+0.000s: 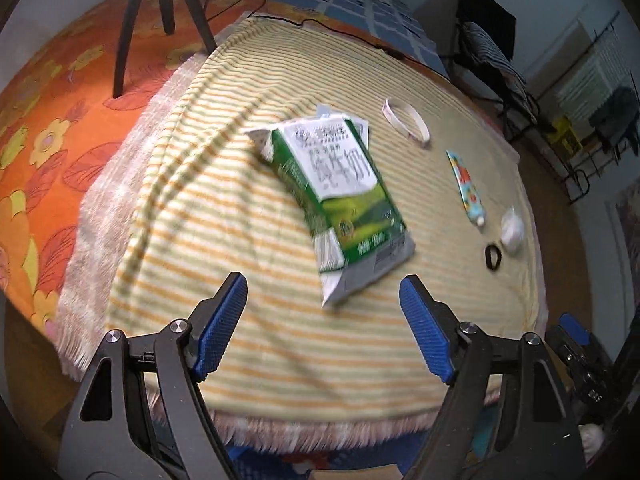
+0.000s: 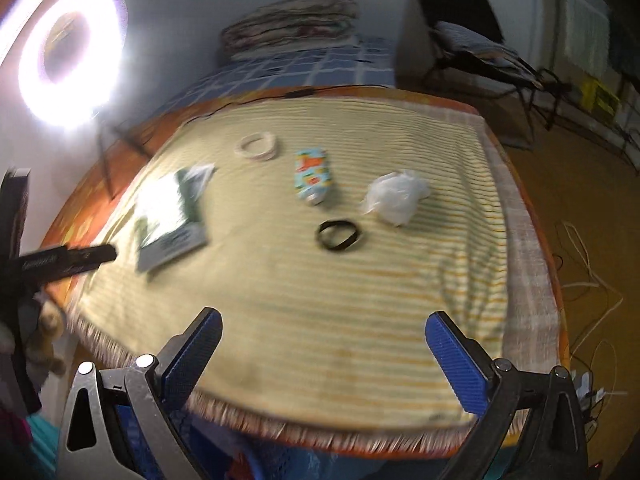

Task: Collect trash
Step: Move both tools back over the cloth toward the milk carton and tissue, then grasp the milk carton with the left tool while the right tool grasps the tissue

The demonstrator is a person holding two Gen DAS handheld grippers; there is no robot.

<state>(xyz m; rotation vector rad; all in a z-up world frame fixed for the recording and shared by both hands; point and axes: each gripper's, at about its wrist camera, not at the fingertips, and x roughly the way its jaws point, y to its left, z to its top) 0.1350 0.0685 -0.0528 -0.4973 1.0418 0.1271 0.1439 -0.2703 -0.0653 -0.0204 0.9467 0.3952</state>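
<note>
A flattened green-and-white milk carton (image 1: 340, 188) (image 2: 170, 220) lies on the striped yellow blanket (image 1: 224, 208) (image 2: 320, 300). Past it lie a white tape ring (image 1: 406, 122) (image 2: 258, 146), a small colourful squeezed pouch (image 1: 466, 186) (image 2: 312, 174), a crumpled white tissue or bag (image 1: 512, 230) (image 2: 396, 196) and a black band (image 1: 493, 257) (image 2: 339, 235). My left gripper (image 1: 322, 294) hovers open just short of the carton's near end, nothing between its blue pads. My right gripper (image 2: 322, 330) is open above the blanket's near edge, well short of the band.
A black tripod (image 1: 160, 12) stands on the orange flowered sheet (image 1: 60, 120) at the left. A lit ring light (image 2: 72, 56) glares at the upper left of the right wrist view. A dark chair (image 2: 472, 40), cables on the floor (image 2: 588, 272) and folded bedding (image 2: 292, 20) lie beyond.
</note>
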